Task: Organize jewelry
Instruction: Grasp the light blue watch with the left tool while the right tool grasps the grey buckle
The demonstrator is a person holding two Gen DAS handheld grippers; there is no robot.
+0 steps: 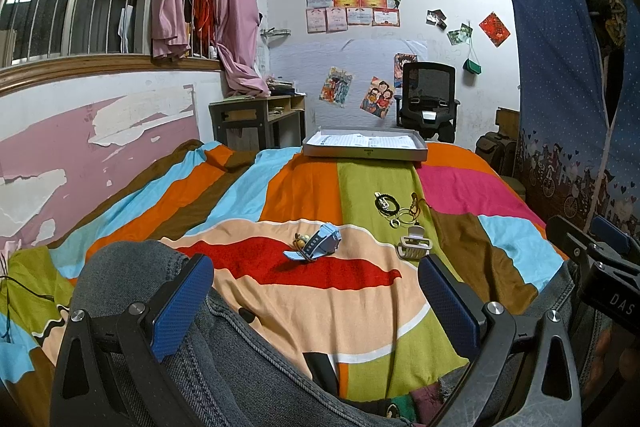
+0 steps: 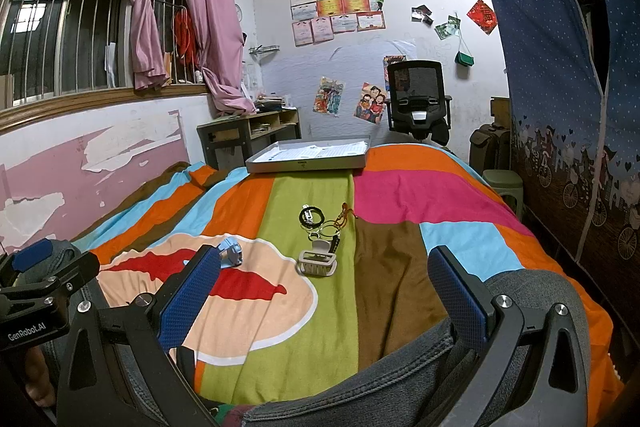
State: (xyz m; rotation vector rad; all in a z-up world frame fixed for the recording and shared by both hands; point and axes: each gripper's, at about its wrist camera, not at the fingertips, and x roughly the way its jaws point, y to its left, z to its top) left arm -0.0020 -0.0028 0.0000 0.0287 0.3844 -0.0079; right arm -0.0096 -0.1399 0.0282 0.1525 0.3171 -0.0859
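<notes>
On the striped bedspread lie a light-blue watch (image 1: pixel 320 242) (image 2: pixel 231 251) with a beaded piece beside it, a beige hair claw (image 1: pixel 414 247) (image 2: pixel 317 262), and a cluster of black cords and rings (image 1: pixel 394 209) (image 2: pixel 322 223). A shallow grey box tray (image 1: pixel 364 151) (image 2: pixel 306 163) holding papers sits at the bed's far end. My left gripper (image 1: pixel 316 301) is open, low over a person's denim-clad knees, short of the watch. My right gripper (image 2: pixel 322 301) is open too, nothing between its blue pads, with the hair claw ahead of it.
Denim-clad knees (image 1: pixel 132 267) (image 2: pixel 528 295) rise beside the grippers. A desk (image 1: pixel 256 115), an office chair (image 1: pixel 428 99) and a blue fabric wardrobe (image 2: pixel 560 107) stand beyond the bed. The wall with peeling pink paint runs along the left.
</notes>
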